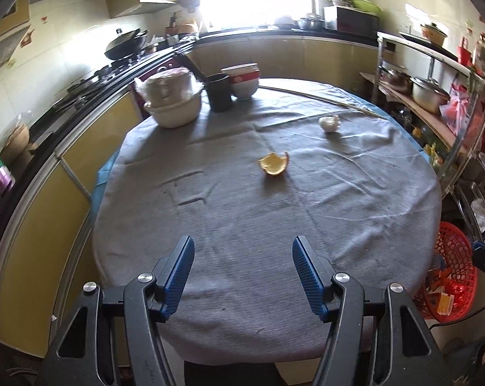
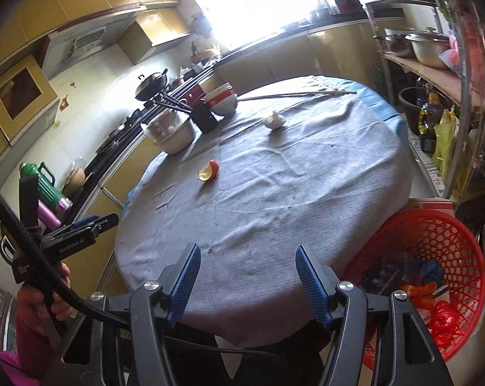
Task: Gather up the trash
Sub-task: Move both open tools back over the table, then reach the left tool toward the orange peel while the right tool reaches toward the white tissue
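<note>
An orange peel (image 1: pixel 274 163) (image 2: pixel 208 171) lies near the middle of the round table's grey cloth (image 1: pixel 242 212) (image 2: pixel 274 193). Farther back sits a crumpled white tissue (image 1: pixel 329 123) (image 2: pixel 274 121). My left gripper (image 1: pixel 242 251) hovers open over the near edge of the table, nothing between its blue pads. My right gripper (image 2: pixel 248 259) also stands open and empty at the near edge. A red mesh trash basket (image 2: pixel 422 276) (image 1: pixel 451 276) with several scraps inside stands on the floor at the table's right. The left gripper's tool and the hand holding it show at the left of the right wrist view.
Stacked bowls (image 1: pixel 173 99) (image 2: pixel 174 132), a black cup (image 1: pixel 219 91) and red-and-white bowls (image 1: pixel 242 80) stand at the table's far left. Chopsticks (image 1: pixel 322 99) lie along the far edge. A counter with a stove runs along the left; a metal shelf rack (image 1: pixel 435 96) stands right.
</note>
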### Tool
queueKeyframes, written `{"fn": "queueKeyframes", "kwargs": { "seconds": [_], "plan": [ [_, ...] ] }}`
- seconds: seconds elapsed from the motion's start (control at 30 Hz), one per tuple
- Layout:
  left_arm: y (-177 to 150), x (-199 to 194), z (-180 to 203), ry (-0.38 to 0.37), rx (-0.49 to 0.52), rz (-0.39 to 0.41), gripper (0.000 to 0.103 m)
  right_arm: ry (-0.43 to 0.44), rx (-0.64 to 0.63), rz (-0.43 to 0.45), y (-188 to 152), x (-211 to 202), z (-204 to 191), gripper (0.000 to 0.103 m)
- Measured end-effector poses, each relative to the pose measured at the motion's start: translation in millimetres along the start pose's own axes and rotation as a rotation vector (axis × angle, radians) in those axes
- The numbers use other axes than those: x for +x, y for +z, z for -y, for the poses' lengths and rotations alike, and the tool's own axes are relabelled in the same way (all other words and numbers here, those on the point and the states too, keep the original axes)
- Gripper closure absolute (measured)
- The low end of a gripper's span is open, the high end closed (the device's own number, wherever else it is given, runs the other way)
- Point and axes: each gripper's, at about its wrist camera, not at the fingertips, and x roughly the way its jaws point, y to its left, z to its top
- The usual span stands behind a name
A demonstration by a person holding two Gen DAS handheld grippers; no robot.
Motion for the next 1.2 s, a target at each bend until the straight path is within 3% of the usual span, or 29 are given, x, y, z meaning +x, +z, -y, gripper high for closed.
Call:
{"fn": "queueKeyframes", "kwargs": {
  "seconds": [0.63, 1.2],
  "plan": [
    [-10, -9, -97, 0.157, -0.172, 0.031, 0.038, 0.07, -0.104, -0.086, 6, 47, -51, 0.037],
    [-5, 15, -107, 0.175, -0.179, -0.008, 0.038, 0.103, -0.128, -0.15, 15, 88, -68, 0.037]
  ]
}}
